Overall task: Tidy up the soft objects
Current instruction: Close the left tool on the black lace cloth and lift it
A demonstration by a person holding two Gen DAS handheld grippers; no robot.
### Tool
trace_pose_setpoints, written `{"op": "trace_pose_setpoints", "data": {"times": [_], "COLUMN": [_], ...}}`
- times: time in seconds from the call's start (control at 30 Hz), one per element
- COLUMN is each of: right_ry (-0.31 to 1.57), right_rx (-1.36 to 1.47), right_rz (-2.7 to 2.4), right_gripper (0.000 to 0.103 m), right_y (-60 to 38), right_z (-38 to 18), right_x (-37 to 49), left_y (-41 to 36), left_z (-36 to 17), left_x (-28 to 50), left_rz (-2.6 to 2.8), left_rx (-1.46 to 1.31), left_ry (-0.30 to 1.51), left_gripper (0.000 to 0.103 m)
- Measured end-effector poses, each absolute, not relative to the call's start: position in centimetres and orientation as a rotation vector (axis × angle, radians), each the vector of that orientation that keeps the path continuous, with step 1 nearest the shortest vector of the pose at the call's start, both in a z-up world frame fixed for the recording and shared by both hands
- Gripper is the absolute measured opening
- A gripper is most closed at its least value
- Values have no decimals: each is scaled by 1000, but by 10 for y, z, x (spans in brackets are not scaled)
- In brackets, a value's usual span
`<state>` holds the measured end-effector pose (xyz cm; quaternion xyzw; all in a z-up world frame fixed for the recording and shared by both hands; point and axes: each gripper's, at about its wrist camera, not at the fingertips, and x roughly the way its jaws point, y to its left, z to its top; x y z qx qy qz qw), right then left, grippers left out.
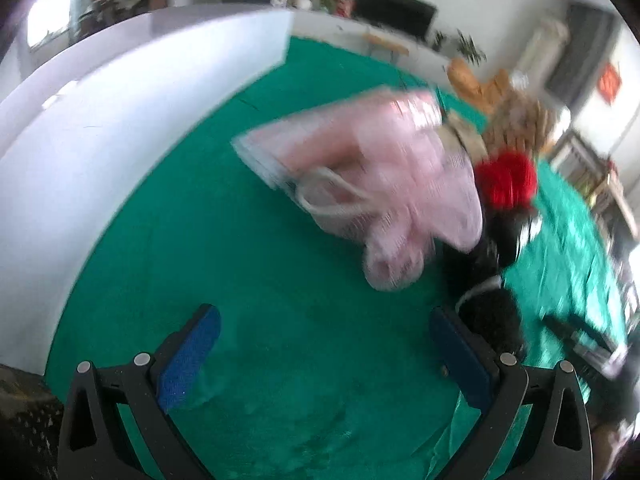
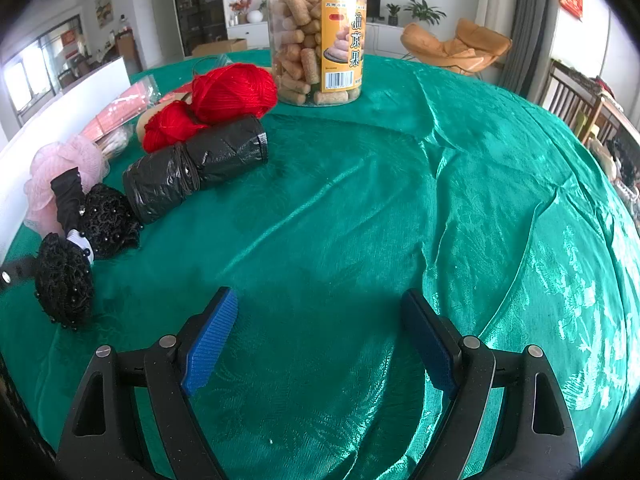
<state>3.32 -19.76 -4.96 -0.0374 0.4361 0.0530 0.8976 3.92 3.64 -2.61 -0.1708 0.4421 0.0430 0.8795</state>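
Right gripper [image 2: 318, 340]: jaws wide, nothing between them, hovering over bare green tablecloth [image 2: 440, 200]. Left gripper [image 1: 324, 356]: also spread wide and empty; its view is motion-blurred. Soft items sit lined up along the white board [image 2: 60, 120] at the table's left: black lace hair nets [image 2: 80, 256], pink mesh sponge [image 2: 64, 168], black bag roll [image 2: 192, 168], red yarn [image 2: 228, 92]. Looks like deliberate grouping on one side. Snack jar [image 2: 316, 36] stands apart behind them, probably since it's rigid.
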Motion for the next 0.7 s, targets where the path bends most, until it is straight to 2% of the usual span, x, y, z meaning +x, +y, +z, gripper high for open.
{"op": "trace_pose_setpoints", "data": {"times": [0.17,0.3,0.47,0.63,0.67,0.7], "right_ry": [903,903,903,895,894,892], "right_rx": [-77,-73,-74,-48,-33,-13], "right_rz": [110,112,113,87,81,81], "right_gripper": [86,86,86,86,86,86], "right_y": [-198,-198,-199,-205,-208,-211], "right_z": [-50,-49,-50,-48,-48,-48], "right_x": [33,33,33,34,34,34], "left_y": [51,40,2,-58,-69,-76], "left_z": [-29,-28,-13,-11,-15,-17], "left_x": [41,41,37,60,67,73], "left_rz": [53,19,-150,-249,-242,-233], "left_rx": [-455,-417,-318,-160,-120,-94], "left_ry": [919,924,937,1047,1057,1066], "left_gripper": [103,103,103,103,102,95]}}
